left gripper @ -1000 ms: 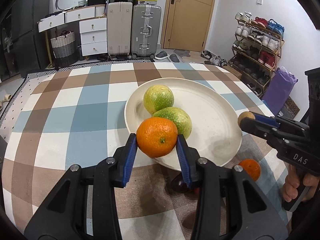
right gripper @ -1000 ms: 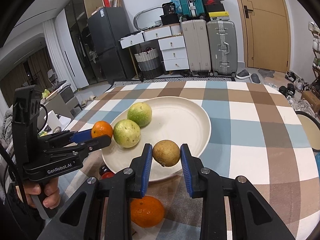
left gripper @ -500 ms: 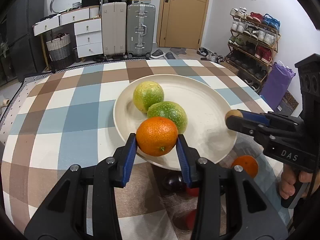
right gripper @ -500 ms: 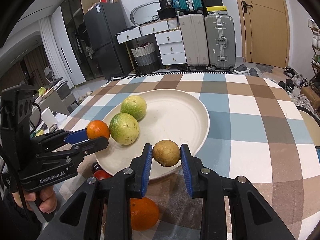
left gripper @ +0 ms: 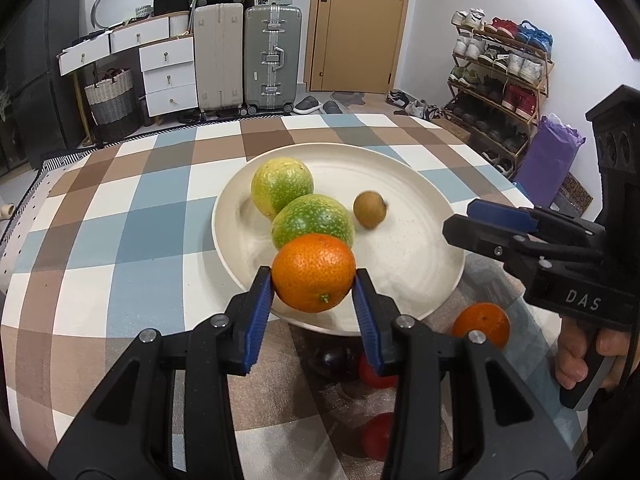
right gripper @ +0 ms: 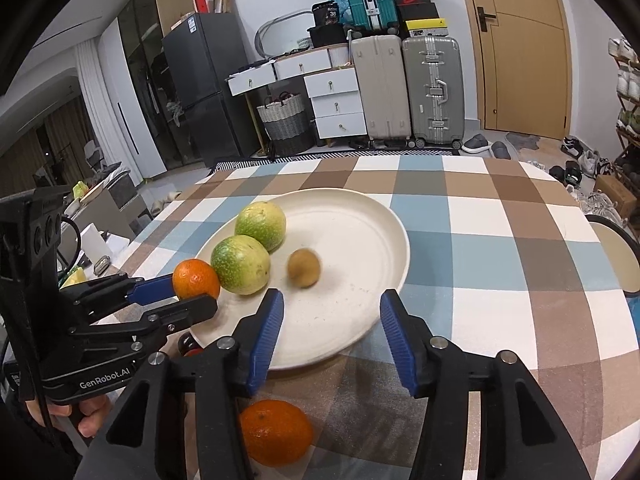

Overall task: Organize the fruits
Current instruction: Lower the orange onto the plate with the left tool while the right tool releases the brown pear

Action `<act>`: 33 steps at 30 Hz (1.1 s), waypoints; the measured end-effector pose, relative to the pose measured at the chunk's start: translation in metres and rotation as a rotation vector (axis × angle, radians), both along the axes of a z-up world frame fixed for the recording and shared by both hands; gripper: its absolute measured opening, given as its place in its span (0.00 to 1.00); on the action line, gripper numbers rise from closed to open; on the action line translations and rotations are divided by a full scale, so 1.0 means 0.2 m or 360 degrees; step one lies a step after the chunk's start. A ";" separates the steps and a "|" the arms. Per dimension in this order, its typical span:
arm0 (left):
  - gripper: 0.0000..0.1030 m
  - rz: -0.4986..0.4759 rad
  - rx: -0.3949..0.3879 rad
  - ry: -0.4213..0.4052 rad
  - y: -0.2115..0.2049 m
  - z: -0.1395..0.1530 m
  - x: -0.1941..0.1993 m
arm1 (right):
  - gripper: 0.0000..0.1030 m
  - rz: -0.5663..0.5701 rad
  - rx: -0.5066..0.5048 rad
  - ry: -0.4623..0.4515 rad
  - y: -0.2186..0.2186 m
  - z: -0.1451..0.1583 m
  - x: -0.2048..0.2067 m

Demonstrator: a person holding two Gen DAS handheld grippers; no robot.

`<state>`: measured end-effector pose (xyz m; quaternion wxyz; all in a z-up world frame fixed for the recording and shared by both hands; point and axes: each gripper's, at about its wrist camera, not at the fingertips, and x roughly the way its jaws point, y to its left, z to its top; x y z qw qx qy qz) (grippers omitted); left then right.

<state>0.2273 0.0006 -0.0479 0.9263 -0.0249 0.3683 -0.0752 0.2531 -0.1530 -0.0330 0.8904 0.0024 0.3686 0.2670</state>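
A cream plate (left gripper: 416,264) (right gripper: 360,320) lies on the checked tablecloth, holding two green-yellow fruits (left gripper: 282,187) (left gripper: 313,222) (right gripper: 261,220) (right gripper: 240,264). A small brown fruit (left gripper: 370,209) (right gripper: 304,268), blurred with motion, is on the plate, free of any gripper. My left gripper (left gripper: 314,280) (right gripper: 192,294) is shut on an orange (left gripper: 313,267) (right gripper: 196,279) above the plate's near rim. My right gripper (right gripper: 331,320) (left gripper: 466,222) hangs over the plate's near edge, its jaws opening, nothing between them.
A second orange (left gripper: 481,323) (right gripper: 276,432) lies on the cloth beside the plate's near rim. Dark and red small fruits (left gripper: 338,360) (left gripper: 378,436) sit on the cloth under the left gripper. Suitcases, drawers and a shoe rack (left gripper: 500,80) stand beyond the table.
My right gripper has opened and let go of the small brown fruit, which now rolls on the plate. The left gripper still holds the orange and has barely moved.
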 end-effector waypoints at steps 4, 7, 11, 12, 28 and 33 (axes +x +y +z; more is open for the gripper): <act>0.36 -0.0007 0.0015 0.0001 0.00 0.00 0.00 | 0.57 -0.0004 -0.0002 -0.0001 0.00 0.00 -0.01; 0.36 -0.0008 0.0021 0.0002 0.00 0.00 0.00 | 0.65 -0.0012 0.0004 -0.0016 0.00 0.01 -0.01; 0.44 -0.0030 0.0041 0.0002 -0.02 0.00 -0.01 | 0.69 -0.0025 0.0015 -0.0024 -0.02 0.01 -0.01; 0.51 -0.0052 0.0031 -0.0004 -0.03 0.00 -0.02 | 0.70 -0.0026 0.0017 -0.0023 -0.02 0.01 -0.01; 0.97 0.0071 -0.0023 -0.0087 0.07 0.06 -0.12 | 0.98 -0.0084 -0.0064 -0.0070 -0.03 0.02 -0.05; 0.99 0.0129 -0.0060 -0.0154 0.10 0.10 -0.20 | 1.00 -0.0055 -0.0041 -0.0041 -0.05 0.01 -0.09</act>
